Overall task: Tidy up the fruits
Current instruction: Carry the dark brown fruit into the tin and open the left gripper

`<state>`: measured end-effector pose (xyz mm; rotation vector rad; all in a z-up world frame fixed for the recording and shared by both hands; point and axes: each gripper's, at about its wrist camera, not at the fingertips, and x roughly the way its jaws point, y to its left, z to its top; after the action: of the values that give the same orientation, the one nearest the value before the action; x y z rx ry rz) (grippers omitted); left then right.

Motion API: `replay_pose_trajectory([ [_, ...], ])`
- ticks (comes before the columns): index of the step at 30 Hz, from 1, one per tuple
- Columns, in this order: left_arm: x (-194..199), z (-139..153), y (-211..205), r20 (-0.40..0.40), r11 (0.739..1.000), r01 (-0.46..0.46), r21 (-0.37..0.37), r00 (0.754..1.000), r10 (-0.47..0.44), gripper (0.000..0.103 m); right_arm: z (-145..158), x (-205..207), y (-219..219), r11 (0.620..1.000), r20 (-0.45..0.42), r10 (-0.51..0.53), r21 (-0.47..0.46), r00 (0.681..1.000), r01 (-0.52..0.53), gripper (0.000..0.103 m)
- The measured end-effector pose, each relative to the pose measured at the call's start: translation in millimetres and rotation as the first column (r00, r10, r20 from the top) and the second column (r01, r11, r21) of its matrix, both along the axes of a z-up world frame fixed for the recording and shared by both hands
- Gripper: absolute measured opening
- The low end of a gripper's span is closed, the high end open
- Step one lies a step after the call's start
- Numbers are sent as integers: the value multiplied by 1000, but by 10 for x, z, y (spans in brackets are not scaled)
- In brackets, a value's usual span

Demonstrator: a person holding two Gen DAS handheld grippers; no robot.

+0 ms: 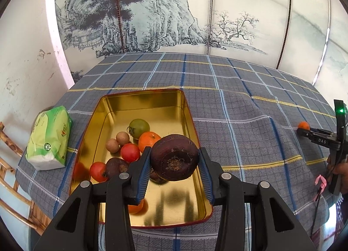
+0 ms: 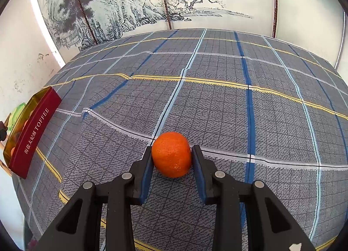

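Observation:
My left gripper is shut on a dark purple water chestnut, held above the golden tin. Inside the tin lie a green tomato, an orange, two brown longans, red tomatoes and another dark chestnut. In the right wrist view my right gripper is shut on a small orange mandarin that rests on the plaid tablecloth. The left wrist view shows that same mandarin and the right gripper's fingers at the far right.
A green tissue pack lies left of the tin. The tin's red side reads TOFFEE at the left edge of the right wrist view. A painted folding screen stands behind the table. A wooden chair is at the left. Cloth folds run across the middle.

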<state>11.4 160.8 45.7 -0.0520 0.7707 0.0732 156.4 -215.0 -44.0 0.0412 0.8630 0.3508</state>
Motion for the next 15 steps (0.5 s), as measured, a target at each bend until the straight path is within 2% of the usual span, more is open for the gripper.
replay_pose_trajectory([
  [15, 71, -257, 171, -41, 999, -38, -15, 998, 38, 43, -6, -1, 14, 1000, 1, 0, -6, 1000, 0, 33],
])
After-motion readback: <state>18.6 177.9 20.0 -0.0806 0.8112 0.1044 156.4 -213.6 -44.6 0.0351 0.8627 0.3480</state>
